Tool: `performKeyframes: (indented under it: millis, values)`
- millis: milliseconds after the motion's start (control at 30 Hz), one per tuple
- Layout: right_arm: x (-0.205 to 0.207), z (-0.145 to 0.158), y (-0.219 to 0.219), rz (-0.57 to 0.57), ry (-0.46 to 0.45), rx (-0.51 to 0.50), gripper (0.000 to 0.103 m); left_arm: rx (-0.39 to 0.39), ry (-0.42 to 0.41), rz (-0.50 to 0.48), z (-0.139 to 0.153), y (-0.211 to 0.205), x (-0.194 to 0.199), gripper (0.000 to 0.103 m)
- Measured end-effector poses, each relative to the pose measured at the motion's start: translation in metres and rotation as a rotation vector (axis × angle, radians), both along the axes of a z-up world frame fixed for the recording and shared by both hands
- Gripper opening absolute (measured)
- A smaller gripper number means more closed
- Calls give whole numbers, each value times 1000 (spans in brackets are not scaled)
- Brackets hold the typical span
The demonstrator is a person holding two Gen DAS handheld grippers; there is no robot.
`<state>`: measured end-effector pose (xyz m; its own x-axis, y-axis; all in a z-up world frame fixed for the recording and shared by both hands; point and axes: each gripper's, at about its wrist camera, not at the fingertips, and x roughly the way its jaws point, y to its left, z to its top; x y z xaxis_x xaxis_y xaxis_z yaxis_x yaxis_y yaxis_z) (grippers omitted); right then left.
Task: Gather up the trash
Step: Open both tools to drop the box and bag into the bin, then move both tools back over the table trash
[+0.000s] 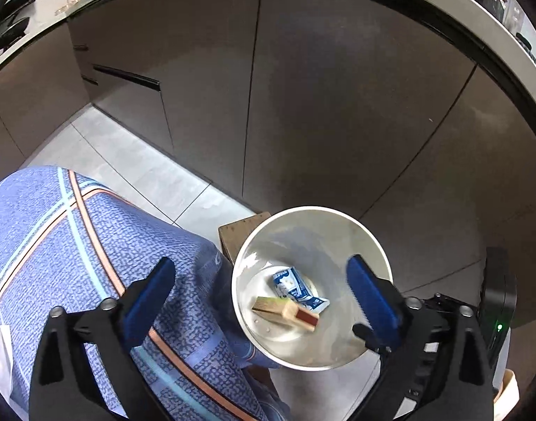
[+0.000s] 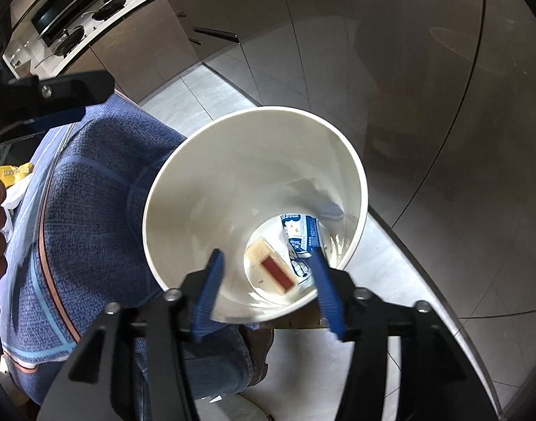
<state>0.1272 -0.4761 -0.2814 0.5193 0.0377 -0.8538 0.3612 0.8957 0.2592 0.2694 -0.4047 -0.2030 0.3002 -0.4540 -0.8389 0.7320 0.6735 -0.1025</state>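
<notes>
A: Left wrist view first. The left gripper (image 1: 260,291) has its fingers spread wide, nothing between them. One blue finger hangs over the patterned cloth (image 1: 75,245), the other over the rim of the white bin (image 1: 373,242).

B: And the trash?

A: Down in the bin's bottom: a matchbox (image 1: 285,312) lying on a blue-and-white wrapper (image 1: 296,286). The bin sits on the tiled floor (image 1: 134,165), tight against the cloth.

B: Risk here?

A: I'd say that finger over the rim. Drop the hand carelessly and it could knock the bin over, spilling both pieces.

B: Right wrist view?

A: The right gripper (image 2: 268,291) is partly open and empty, poised straight above the bin's mouth (image 2: 169,182). The matchbox (image 2: 273,268) and wrapper (image 2: 301,238) show below it.

B: Anything else?

A: A yellow packet (image 2: 15,172) lies at the far left, on the cloth-covered tabletop I'd guess. Easy to miss.
</notes>
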Motion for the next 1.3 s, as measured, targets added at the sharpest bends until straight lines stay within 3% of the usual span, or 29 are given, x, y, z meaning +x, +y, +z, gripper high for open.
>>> performKeyframes:
  millis: [67, 133, 167, 367, 633, 867, 1300]
  values:
    - [0, 2, 2, 6, -10, 2, 74, 4, 0, 12, 1, 0, -1, 94]
    - [1, 5, 5, 14, -20, -2, 96, 8, 3, 24, 3, 2, 2, 94]
    - [1, 6, 7, 16, -26, -3, 100, 7, 3, 28, 6, 8, 4, 94]
    - [-4, 32, 19, 30, -64, -48, 100, -14, -21, 77, 32, 33, -9, 95]
    - [-15, 87, 52, 69, -169, -84, 100, -94, -79, 187, 84, 103, -35, 95]
    - [-13, 127, 103, 161, -237, -86, 100, -158, -111, 351, 114, 199, -56, 95]
    - [20, 167, 222, 379, -311, -30, 100, -133, -157, 632, 119, 373, -94, 95]
